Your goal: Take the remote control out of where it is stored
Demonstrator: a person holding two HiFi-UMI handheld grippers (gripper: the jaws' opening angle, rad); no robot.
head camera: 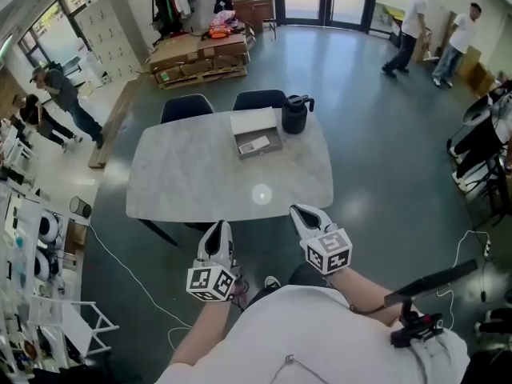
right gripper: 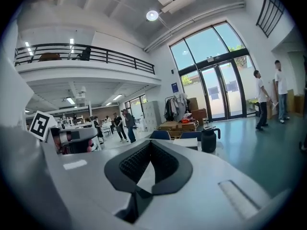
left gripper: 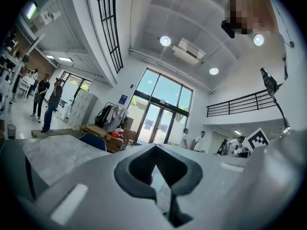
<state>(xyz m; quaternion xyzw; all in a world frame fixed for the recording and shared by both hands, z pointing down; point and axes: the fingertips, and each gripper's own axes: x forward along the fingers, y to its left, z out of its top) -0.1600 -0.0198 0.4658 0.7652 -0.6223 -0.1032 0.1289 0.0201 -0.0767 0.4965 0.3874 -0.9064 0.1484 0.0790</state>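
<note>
A pale remote control (head camera: 254, 144) lies in an open shallow box (head camera: 258, 133) at the far side of the grey table (head camera: 192, 174). My left gripper (head camera: 216, 232) and right gripper (head camera: 304, 213) hover side by side just off the table's near edge, well short of the box. Both are shut with nothing between the jaws. In the left gripper view the left gripper (left gripper: 157, 158) points up over the table. The right gripper (right gripper: 149, 151) faces the box (right gripper: 191, 141); the remote is hidden from this view.
A black jug (head camera: 294, 114) stands right beside the box, also seen as the jug (right gripper: 208, 139). Two dark chairs (head camera: 186, 106) sit behind the table. Pallets with cartons (head camera: 200, 58) lie further back. People (head camera: 412, 26) walk on the green floor. A white cable (head camera: 132, 274) runs at my left.
</note>
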